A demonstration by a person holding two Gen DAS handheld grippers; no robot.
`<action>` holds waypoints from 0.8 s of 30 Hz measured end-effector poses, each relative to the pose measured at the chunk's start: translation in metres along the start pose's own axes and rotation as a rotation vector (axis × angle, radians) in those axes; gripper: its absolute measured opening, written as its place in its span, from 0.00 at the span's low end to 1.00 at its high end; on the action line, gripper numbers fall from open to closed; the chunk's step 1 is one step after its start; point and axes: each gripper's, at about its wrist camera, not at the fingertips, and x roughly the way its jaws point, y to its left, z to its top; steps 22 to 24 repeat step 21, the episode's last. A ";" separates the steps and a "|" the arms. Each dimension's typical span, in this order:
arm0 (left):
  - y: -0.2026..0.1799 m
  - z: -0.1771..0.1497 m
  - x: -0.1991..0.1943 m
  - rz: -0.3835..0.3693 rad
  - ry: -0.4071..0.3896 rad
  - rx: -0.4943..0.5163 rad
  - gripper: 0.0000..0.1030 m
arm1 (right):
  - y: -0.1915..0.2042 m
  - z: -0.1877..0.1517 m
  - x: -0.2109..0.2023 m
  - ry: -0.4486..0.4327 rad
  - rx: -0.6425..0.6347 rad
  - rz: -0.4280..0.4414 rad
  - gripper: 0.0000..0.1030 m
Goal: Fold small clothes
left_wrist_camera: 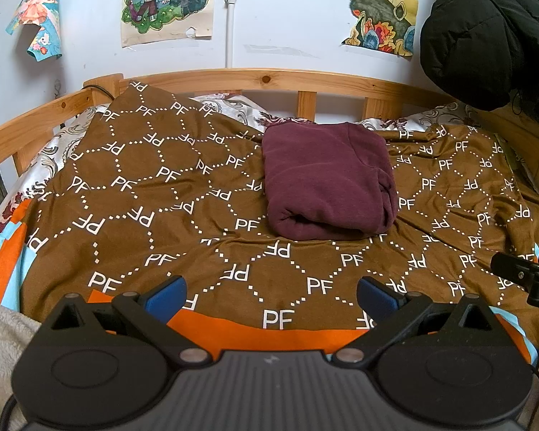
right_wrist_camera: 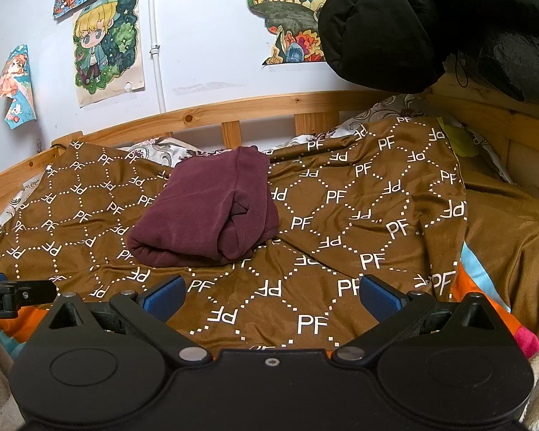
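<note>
A maroon garment (left_wrist_camera: 327,183) lies folded into a thick rectangle on the brown PF-patterned blanket (left_wrist_camera: 161,197), toward the back of the bed. It also shows in the right wrist view (right_wrist_camera: 204,222), left of centre on the blanket (right_wrist_camera: 359,215). My left gripper (left_wrist_camera: 271,294) is open and empty, held back over the blanket's near edge. My right gripper (right_wrist_camera: 273,294) is open and empty, also short of the garment. Part of the right gripper (left_wrist_camera: 528,276) shows at the right edge of the left wrist view; the left gripper (right_wrist_camera: 14,296) shows at the left edge of the right wrist view.
A wooden bed rail (left_wrist_camera: 269,79) runs behind the blanket, with drawings on the white wall above. A black jacket (left_wrist_camera: 485,36) hangs at the upper right. An orange cloth edge (left_wrist_camera: 269,334) lies under the blanket at the front. A beige fleece (left_wrist_camera: 0,341) sits front left.
</note>
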 end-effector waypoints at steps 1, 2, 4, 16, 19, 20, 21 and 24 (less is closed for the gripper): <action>0.000 0.000 0.000 0.000 0.000 0.000 0.99 | -0.001 0.001 0.001 0.000 0.000 0.000 1.00; 0.000 0.000 0.000 0.001 0.000 -0.001 0.99 | -0.001 0.001 0.001 0.000 0.000 0.000 1.00; 0.000 0.000 0.000 0.000 0.000 -0.001 0.99 | -0.001 0.001 0.001 -0.001 0.000 0.000 0.99; 0.000 0.000 0.000 0.000 0.001 0.000 0.99 | -0.001 0.001 0.001 0.000 0.000 0.000 0.99; 0.000 0.000 0.000 0.000 0.001 0.000 0.99 | 0.000 0.000 0.000 0.000 0.001 0.000 0.99; 0.000 0.000 0.000 0.000 0.001 0.000 0.99 | 0.000 0.001 0.001 0.001 0.001 0.000 0.99; 0.001 0.000 0.000 0.000 0.001 0.000 0.99 | -0.001 0.001 0.001 0.001 0.001 0.000 0.99; 0.001 0.000 0.000 0.000 0.001 0.000 0.99 | -0.001 0.001 0.001 0.001 0.001 0.000 0.99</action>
